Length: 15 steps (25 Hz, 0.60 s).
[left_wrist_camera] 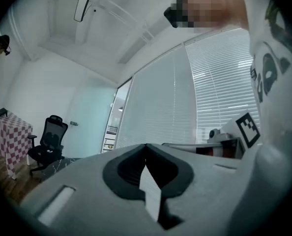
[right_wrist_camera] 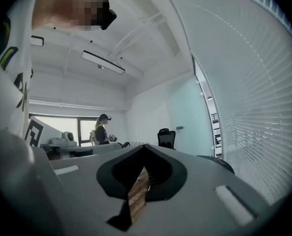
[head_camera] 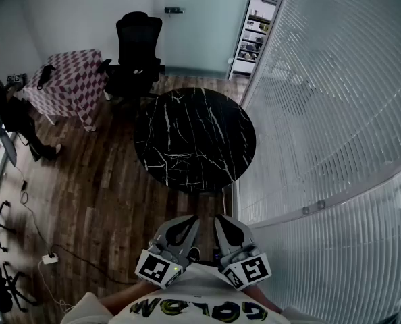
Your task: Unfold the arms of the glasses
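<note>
While the left hand-held gripper and the right hand-held gripper are sitting side by side, close against the chest of the person holding them, both are pointing level toward the bench and stopping well short of its near edge. Each one's jaws are pressing together at the tips, with nothing pinched between them. The glasses are showing in no view, so their place relative to either hand-held gripper cannot be told. The bench, round and black with white veins, is standing on the wood floor. Beyond the bench a black chair is standing, and left of the chair a table under a checked cloth. Right of the bench a wall of blinds is running. Far to the bench's left another person is standing.
</note>
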{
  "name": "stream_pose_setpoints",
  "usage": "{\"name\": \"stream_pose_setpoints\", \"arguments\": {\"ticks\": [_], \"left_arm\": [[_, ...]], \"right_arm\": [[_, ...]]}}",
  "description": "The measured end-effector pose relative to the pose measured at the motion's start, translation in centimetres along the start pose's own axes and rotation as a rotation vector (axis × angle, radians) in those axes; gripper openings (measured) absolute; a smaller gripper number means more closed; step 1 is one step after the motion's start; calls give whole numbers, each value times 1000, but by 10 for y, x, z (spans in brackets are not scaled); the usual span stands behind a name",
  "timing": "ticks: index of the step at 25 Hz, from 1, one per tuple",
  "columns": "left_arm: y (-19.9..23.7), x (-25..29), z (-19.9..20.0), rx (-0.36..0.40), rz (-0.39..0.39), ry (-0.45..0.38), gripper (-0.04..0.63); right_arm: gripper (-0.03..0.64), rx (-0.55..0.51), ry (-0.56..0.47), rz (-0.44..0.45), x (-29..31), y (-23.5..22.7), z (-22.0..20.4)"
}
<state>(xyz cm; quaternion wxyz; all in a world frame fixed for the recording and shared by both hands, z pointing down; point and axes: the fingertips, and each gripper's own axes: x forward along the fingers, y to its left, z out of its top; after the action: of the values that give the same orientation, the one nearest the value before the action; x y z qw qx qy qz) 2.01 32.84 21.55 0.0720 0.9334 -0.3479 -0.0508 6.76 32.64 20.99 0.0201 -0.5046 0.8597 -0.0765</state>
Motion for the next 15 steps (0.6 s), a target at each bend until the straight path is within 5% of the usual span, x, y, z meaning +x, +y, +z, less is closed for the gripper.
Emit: {"name": "stream_pose_setpoints", "arguments": {"ticks": [15], "left_arm": [[-9,7,-5,-14,25,13,3]], "right_arm": [[2,20,-20,22,-7,-8,1]]}}
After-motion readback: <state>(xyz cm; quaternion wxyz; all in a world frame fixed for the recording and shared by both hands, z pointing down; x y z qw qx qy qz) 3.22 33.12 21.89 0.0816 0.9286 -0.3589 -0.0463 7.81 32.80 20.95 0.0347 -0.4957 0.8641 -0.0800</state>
